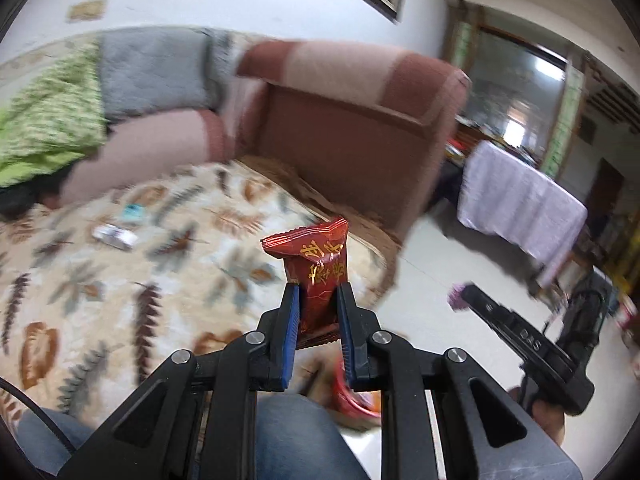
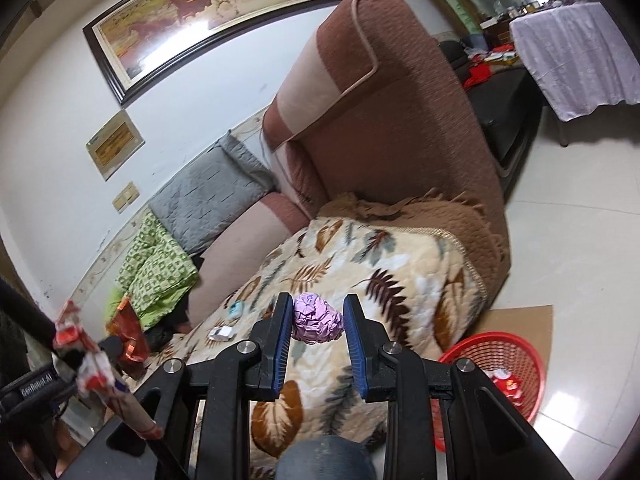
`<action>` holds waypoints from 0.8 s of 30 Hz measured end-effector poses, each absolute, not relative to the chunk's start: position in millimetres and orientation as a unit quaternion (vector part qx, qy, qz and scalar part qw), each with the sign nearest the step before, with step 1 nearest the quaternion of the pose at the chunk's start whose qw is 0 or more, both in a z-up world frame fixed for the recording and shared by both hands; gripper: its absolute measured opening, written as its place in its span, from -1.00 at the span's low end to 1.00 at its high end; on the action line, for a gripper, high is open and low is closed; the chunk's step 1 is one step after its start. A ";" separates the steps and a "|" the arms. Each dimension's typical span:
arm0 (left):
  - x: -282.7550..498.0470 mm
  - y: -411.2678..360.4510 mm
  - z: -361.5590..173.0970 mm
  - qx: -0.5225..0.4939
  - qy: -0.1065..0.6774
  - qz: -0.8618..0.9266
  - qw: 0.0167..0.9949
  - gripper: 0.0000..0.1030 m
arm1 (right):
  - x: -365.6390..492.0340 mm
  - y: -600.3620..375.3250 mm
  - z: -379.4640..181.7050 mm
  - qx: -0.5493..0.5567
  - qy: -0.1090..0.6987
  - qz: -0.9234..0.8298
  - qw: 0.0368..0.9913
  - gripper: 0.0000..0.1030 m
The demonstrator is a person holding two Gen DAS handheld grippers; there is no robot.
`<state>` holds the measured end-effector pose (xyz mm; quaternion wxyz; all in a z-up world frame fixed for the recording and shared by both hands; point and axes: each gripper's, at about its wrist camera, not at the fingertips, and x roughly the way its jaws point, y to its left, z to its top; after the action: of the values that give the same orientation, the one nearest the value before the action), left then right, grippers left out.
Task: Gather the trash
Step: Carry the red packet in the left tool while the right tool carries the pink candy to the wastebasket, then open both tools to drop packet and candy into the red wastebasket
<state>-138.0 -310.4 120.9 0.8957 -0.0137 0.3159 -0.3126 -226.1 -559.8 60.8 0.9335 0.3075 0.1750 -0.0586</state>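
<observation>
My left gripper is shut on a red snack wrapper with gold characters, held upright above the sofa's leaf-patterned blanket. My right gripper is shut on a crumpled lilac paper ball, also over the blanket. A red mesh basket stands on the floor at the lower right and holds a few red and white wrappers. On the blanket lie a white wrapper and a small teal piece. The left wrist view is blurred and shows the right gripper at the right.
A brown sofa armrest rises behind the blanket, with grey and green cushions to the left. Flat cardboard lies under the basket on the pale tiled floor. A table under a lilac cloth stands far right. A person's jeans-clad knee is below.
</observation>
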 end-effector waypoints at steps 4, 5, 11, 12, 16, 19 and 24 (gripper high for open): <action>-137.4 -348.6 100.2 0.011 0.348 -0.349 0.870 -0.65 | -238.7 -575.4 51.0 0.319 0.179 -0.075 0.927 -0.45; -137.2 -357.1 94.4 0.015 0.353 -0.358 0.865 -0.65 | -240.7 -579.4 48.1 0.321 0.182 -0.081 0.926 -0.45; -133.8 -394.8 65.1 0.031 0.385 -0.394 0.834 -0.65 | -249.1 -598.1 38.8 0.329 0.191 -0.110 0.918 -0.45; -134.5 -400.0 62.6 0.033 0.385 -0.398 0.832 -0.65 | -249.6 -601.0 37.1 0.330 0.194 -0.115 0.917 -0.45; -129.6 -418.6 50.6 0.039 0.401 -0.412 0.817 -0.65 | -248.6 -612.9 27.3 0.339 0.206 -0.128 0.909 -0.45; -128.1 -432.4 40.2 0.048 0.414 -0.421 0.805 -0.65 | -248.3 -617.4 21.8 0.345 0.210 -0.135 0.905 -0.45; -122.7 -449.2 19.9 0.058 0.436 -0.431 0.788 -0.65 | -247.2 -626.3 9.7 0.361 0.219 -0.144 0.895 -0.45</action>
<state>-122.7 -449.2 19.9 0.7882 0.0583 0.4356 -0.4308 -247.2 -626.3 9.7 0.8948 0.3610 0.2195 -0.1443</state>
